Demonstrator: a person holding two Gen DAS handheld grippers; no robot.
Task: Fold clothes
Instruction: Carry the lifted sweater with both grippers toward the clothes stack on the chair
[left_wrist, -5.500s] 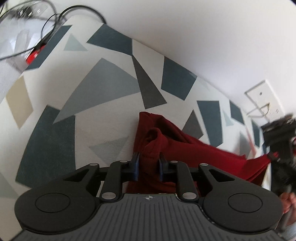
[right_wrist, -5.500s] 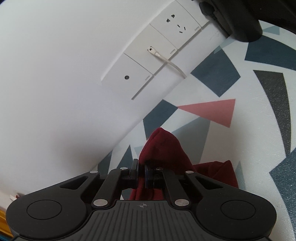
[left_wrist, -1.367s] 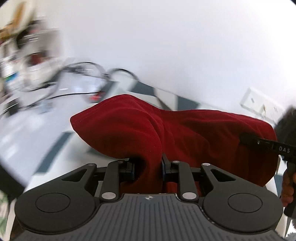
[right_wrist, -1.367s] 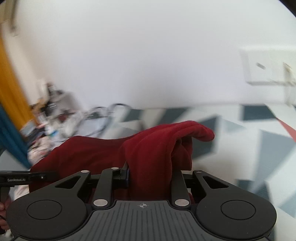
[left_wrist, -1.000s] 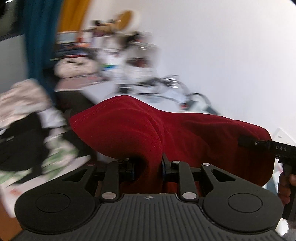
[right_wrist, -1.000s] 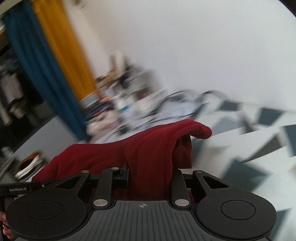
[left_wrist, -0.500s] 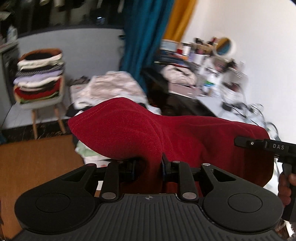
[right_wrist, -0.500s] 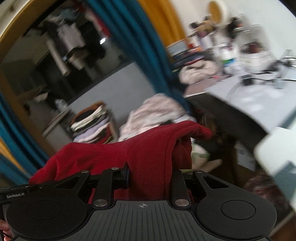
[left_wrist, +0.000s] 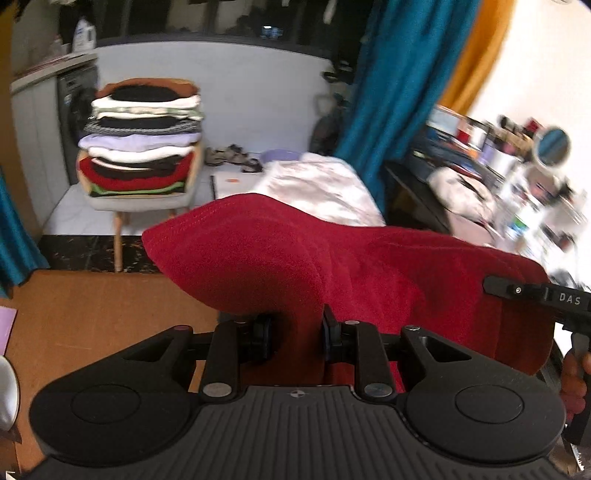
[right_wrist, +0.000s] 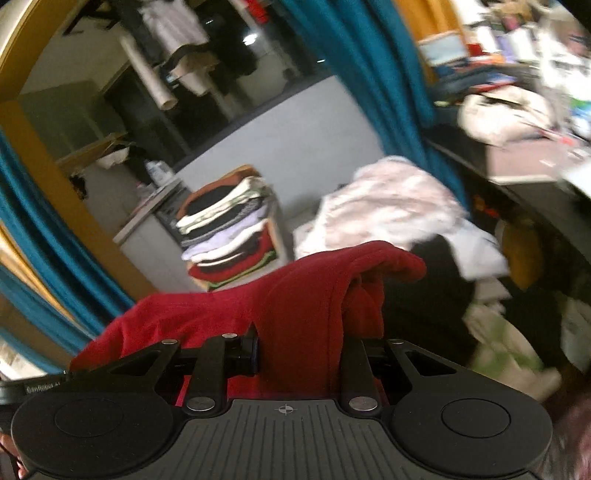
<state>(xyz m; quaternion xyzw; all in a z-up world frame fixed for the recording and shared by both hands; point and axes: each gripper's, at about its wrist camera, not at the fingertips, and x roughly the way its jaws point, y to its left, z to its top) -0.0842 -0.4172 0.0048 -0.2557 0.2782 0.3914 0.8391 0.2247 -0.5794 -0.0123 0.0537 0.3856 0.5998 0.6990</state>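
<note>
A folded dark red garment hangs in the air between both grippers, carried off the table. My left gripper is shut on its near edge, cloth bunched between the fingers. In the right wrist view the same red garment drapes over my right gripper, which is shut on a thick fold of it. The right gripper's body and a hand show at the right edge of the left wrist view. Ahead stands a chair with a tall stack of folded clothes, the same stack in the right wrist view.
A loose heap of pale clothes lies right of the chair. Teal curtains hang behind it, and a cluttered dark desk stands at the right. An orange-brown floor spreads below on the left.
Both grippers have swung with the red garment away from the patterned table and white wall toward the room. The chair with the folded stack has come into view and drawn nearer.
</note>
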